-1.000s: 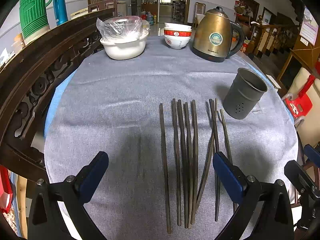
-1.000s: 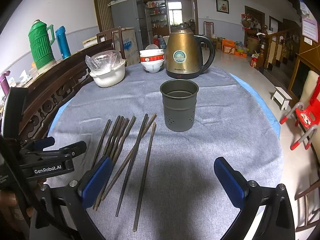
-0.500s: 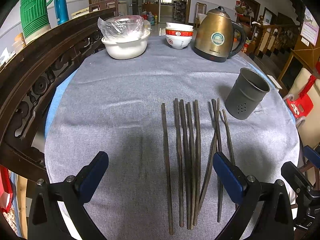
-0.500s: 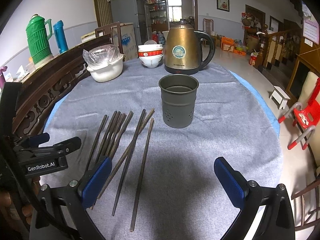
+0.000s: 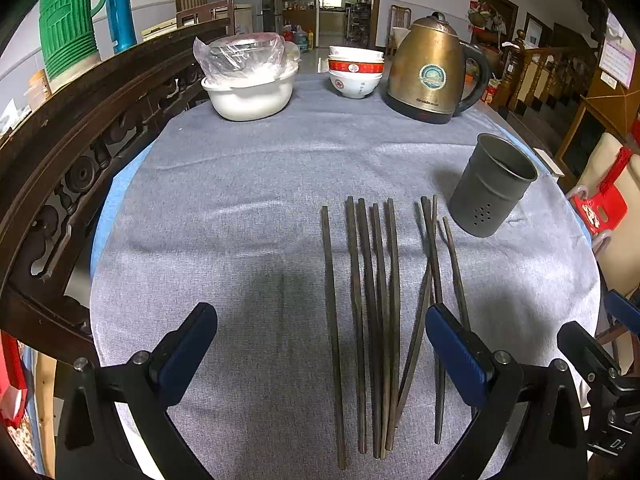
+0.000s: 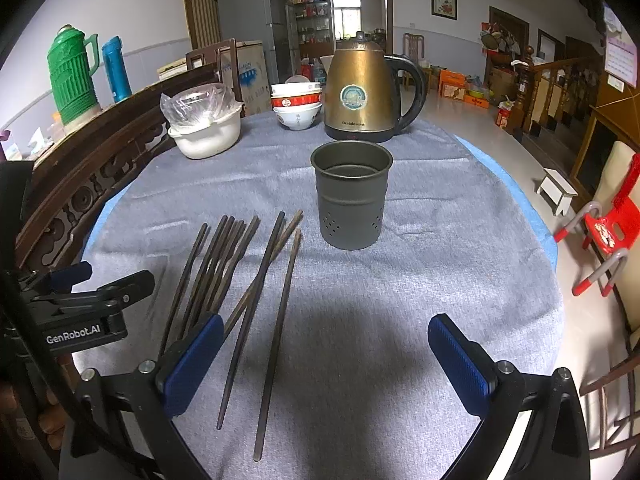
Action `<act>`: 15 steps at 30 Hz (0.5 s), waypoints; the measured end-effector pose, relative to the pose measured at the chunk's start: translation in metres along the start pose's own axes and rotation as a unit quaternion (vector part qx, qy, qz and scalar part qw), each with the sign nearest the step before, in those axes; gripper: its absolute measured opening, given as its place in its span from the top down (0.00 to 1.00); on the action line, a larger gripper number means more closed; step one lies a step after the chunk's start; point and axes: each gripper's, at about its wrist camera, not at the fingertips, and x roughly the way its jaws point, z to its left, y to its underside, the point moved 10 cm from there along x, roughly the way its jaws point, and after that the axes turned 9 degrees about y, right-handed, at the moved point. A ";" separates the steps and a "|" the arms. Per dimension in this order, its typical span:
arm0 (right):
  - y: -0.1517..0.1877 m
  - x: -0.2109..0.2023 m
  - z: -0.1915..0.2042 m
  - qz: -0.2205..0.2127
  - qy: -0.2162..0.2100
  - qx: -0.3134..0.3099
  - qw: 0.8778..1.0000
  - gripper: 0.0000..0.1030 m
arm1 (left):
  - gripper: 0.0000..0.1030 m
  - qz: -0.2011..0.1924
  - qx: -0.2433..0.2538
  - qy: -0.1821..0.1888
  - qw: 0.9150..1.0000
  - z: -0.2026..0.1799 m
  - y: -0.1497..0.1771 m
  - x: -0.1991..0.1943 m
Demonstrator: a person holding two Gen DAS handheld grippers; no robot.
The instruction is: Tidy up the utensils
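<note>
Both grippers hover over the near edge of a round table draped in a grey cloth [image 5: 248, 184], each with its blue-padded jaws spread wide and nothing between them. Left gripper [image 5: 320, 344], seen from its own wrist camera, frames the near ends of the chopsticks [image 5: 374, 320]; in the right wrist view it appears at the far left as a black body marked GenRobot.AI. Right gripper [image 6: 326, 356] faces the utensil holder [image 6: 351, 194], taken here as the landmark: a dark grey metal cup standing upright and empty, with small holes low in its wall. The chopsticks lie flat on the cloth just left of the holder and nearer the camera, their far tips about level with its base. One stick lies alone at the left, a tight bundle of about four lies beside it, and three or so lie closest to the holder, two of them crossing. Behind the holder stands a brass-coloured electric kettle [image 6: 364, 92]; left of the kettle is a stack of bowls [image 6: 297, 106], and further left a white bowl holding a clear plastic bag [image 6: 206, 128]. A dark carved wooden chair back [image 5: 68, 152] curves along the table's left edge, well left of the holder.
</note>
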 end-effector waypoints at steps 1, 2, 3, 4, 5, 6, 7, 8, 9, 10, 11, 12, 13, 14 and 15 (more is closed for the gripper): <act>0.000 0.000 0.000 0.000 0.000 0.000 1.000 0.00 | 0.00 0.000 0.000 0.000 1.000 0.000 0.000 0.000; 0.000 0.000 0.000 0.000 0.001 0.000 1.000 0.00 | 0.00 0.000 0.000 0.000 1.000 0.000 0.000 0.000; 0.000 0.000 0.000 0.001 0.000 0.000 1.000 0.00 | 0.00 0.000 0.000 -0.001 1.000 0.000 0.000 0.000; 0.000 0.000 0.000 0.001 0.000 0.000 1.000 0.00 | 0.00 0.000 0.000 -0.001 1.000 -0.001 0.000 0.000; 0.001 0.000 0.000 0.001 0.000 0.000 1.000 0.00 | 0.00 0.000 0.000 -0.001 1.000 0.000 0.000 0.000; 0.001 0.001 0.000 0.001 0.001 -0.001 1.000 0.00 | 0.00 0.000 -0.001 -0.002 1.000 0.000 0.000 0.000; 0.001 0.001 0.000 0.002 0.001 -0.001 1.000 0.00 | 0.00 0.000 -0.001 -0.003 1.000 -0.001 0.000 0.000; 0.001 0.001 0.000 0.002 0.001 -0.001 1.000 0.00 | 0.00 -0.001 -0.001 -0.004 1.000 0.000 0.000 0.000; 0.001 0.001 0.000 0.002 0.002 -0.001 1.000 0.00 | 0.00 -0.001 -0.001 -0.005 1.000 -0.001 0.000 0.000; 0.001 0.000 0.000 0.002 0.002 -0.002 1.000 0.00 | 0.00 0.000 -0.001 -0.005 1.000 -0.001 0.000 0.000; 0.001 0.001 0.000 0.001 0.002 -0.001 1.000 0.00 | 0.00 -0.001 -0.001 -0.006 1.000 0.000 0.000 0.000; 0.001 0.001 0.000 0.002 0.001 0.000 1.000 0.00 | 0.00 -0.001 -0.001 -0.007 1.000 0.000 0.000 0.000; 0.001 0.001 0.000 0.002 0.001 0.000 1.000 0.00 | 0.00 -0.002 -0.002 -0.007 1.000 0.000 0.000 -0.001; 0.002 0.001 0.000 0.003 0.001 0.000 1.000 0.00 | 0.00 -0.002 -0.002 -0.007 1.000 0.001 0.000 -0.001; 0.002 0.002 0.000 0.003 0.001 -0.001 1.000 0.00 | 0.00 -0.003 -0.003 -0.008 1.000 0.002 0.000 -0.001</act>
